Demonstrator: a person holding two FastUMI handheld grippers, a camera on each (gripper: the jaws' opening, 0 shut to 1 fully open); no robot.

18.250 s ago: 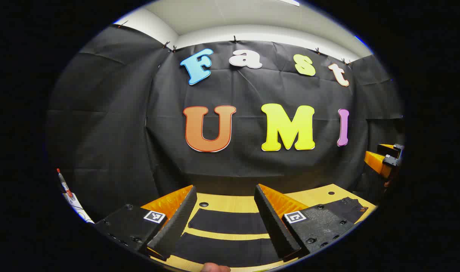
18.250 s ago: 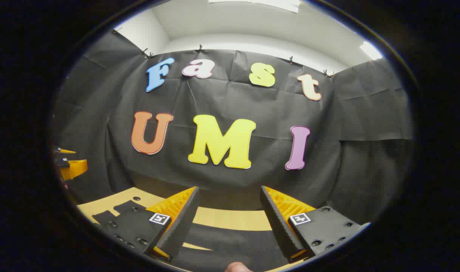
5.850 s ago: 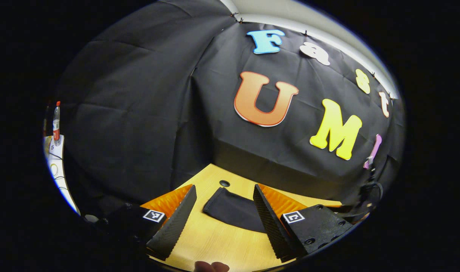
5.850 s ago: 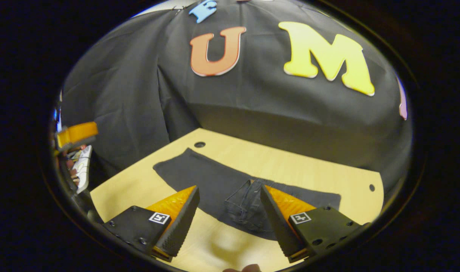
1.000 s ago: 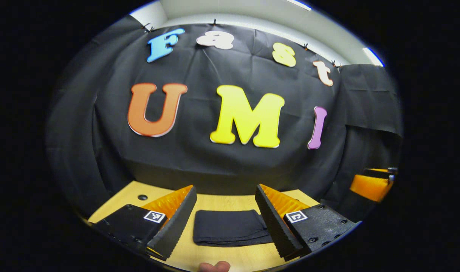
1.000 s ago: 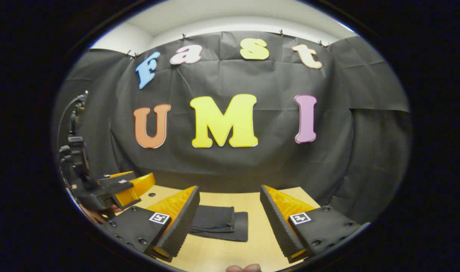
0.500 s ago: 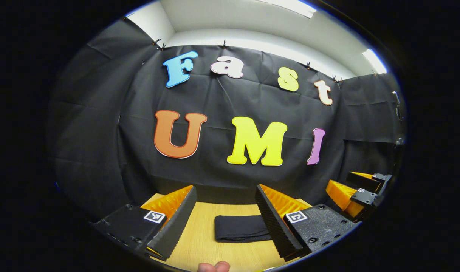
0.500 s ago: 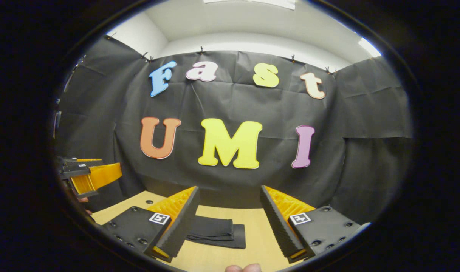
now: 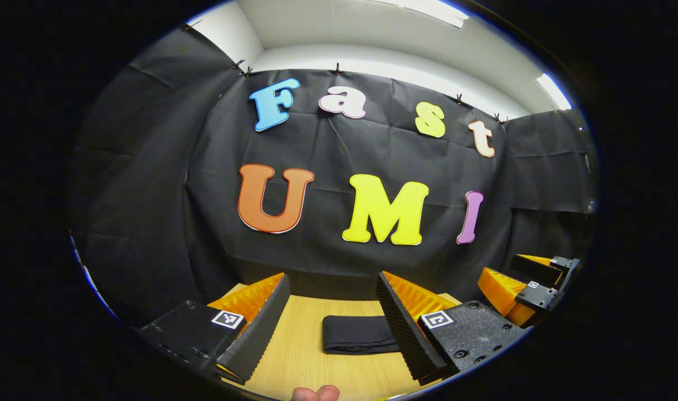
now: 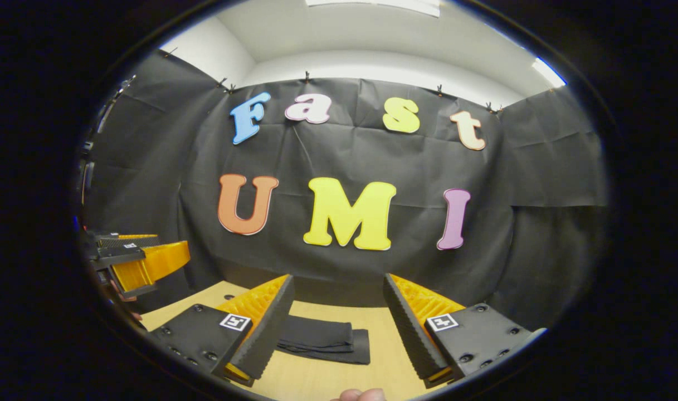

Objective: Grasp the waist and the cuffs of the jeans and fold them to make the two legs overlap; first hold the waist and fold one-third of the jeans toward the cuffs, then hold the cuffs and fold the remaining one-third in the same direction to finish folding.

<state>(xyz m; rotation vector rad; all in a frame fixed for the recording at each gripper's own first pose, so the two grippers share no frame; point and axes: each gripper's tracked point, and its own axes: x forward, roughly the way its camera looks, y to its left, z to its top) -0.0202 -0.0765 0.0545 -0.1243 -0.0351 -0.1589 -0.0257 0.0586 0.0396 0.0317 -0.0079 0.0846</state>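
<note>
Both tools, left tool (image 9: pixel 332 328) and right tool (image 10: pixel 339 328), hang released above the folded dark denim jeans (image 9: pixel 358 334), likely since folding looks finished.

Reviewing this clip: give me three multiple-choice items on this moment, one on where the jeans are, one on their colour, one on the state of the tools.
1. Where are the jeans?
A. On the table
B. Held in the left tool
C. Draped on the booth wall

2. What colour are the jeans?
A. Light blue
B. Black
C. White

3. How do the left tool and the right tool stand?
A. Both shut on cloth
B. One open, one shut
C. Both open, holding nothing

Key: 1 A, the folded bundle lies flat on the wood; 2 B, the cloth is dark; 3 C, each pair of fingers is spread wide apart.
</note>
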